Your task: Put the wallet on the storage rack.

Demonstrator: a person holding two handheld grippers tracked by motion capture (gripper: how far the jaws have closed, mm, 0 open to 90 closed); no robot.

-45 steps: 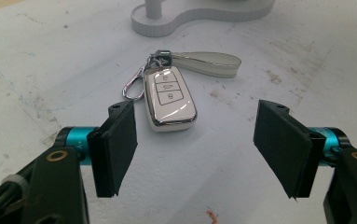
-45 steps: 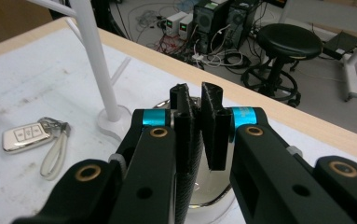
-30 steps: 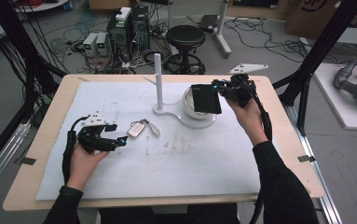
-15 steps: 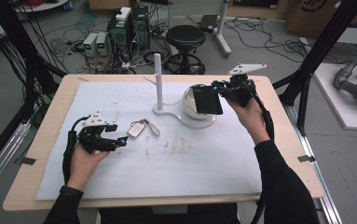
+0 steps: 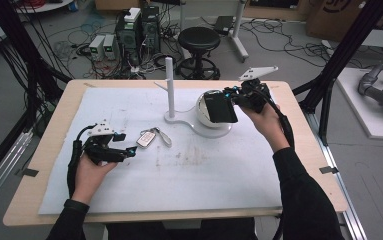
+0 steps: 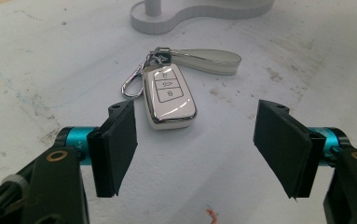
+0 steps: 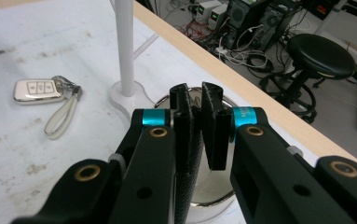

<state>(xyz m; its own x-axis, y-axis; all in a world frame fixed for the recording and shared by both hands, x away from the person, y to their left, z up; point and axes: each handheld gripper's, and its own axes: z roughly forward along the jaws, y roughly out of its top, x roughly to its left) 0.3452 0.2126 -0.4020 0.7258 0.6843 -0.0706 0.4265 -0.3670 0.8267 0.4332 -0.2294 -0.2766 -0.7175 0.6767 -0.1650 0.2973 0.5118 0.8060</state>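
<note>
Closing on the key fob (image 6: 169, 96) looks like the step in hand for the left gripper (image 6: 204, 147), whose jaws stand wide apart just short of it. The fob lies flat on the white mat (image 5: 219, 190), buttons up, nearer the left jaw than the right, so I judge the gripper should shift to centre it, drop low, and pinch the fob's long sides, clear of the strap (image 6: 209, 61) and clip. Farther off, the right gripper (image 7: 199, 123) holds a flat black wallet-like thing (image 5: 219, 106) above the shiny bowl (image 5: 205, 111) on the white stand (image 5: 171, 87); keeping it steady seems wise.
</note>
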